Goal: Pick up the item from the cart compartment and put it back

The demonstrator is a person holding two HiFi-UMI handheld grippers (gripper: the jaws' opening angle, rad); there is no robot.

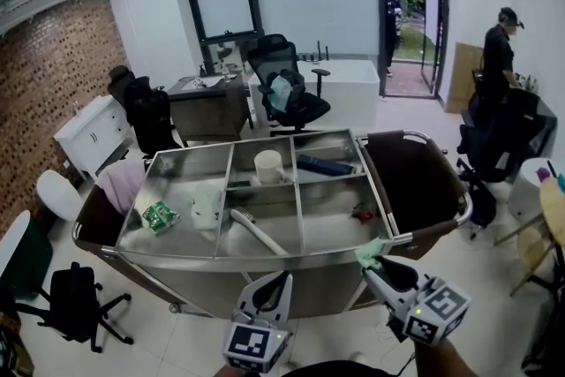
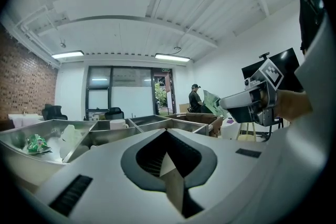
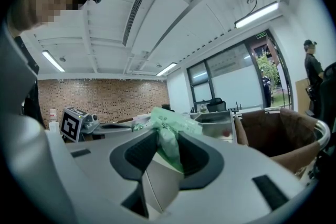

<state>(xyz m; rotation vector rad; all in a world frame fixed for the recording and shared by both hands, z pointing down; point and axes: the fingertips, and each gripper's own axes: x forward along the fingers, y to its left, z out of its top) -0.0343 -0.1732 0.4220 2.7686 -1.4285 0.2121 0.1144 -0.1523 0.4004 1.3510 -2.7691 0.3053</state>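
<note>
My right gripper [image 1: 372,267] is shut on a crumpled green packet [image 1: 368,255] just off the near right corner of the steel cart [image 1: 265,258]. In the right gripper view the green packet [image 3: 167,136] bulges out between the jaws of the right gripper [image 3: 164,150]. My left gripper [image 1: 283,280] hangs in front of the cart's near wall, jaws together and empty. Its tips [image 2: 167,132] meet in its own view, where the right gripper [image 2: 227,103] shows with the packet [image 2: 211,99].
The compartments hold a second green packet [image 1: 160,215], a clear container [image 1: 207,206], a white brush [image 1: 258,231], a white cup [image 1: 268,165], a dark flat item [image 1: 324,164] and a small red thing [image 1: 362,212]. A brown bag [image 1: 410,181] hangs on the cart's right end. A person [image 1: 499,49] stands far right.
</note>
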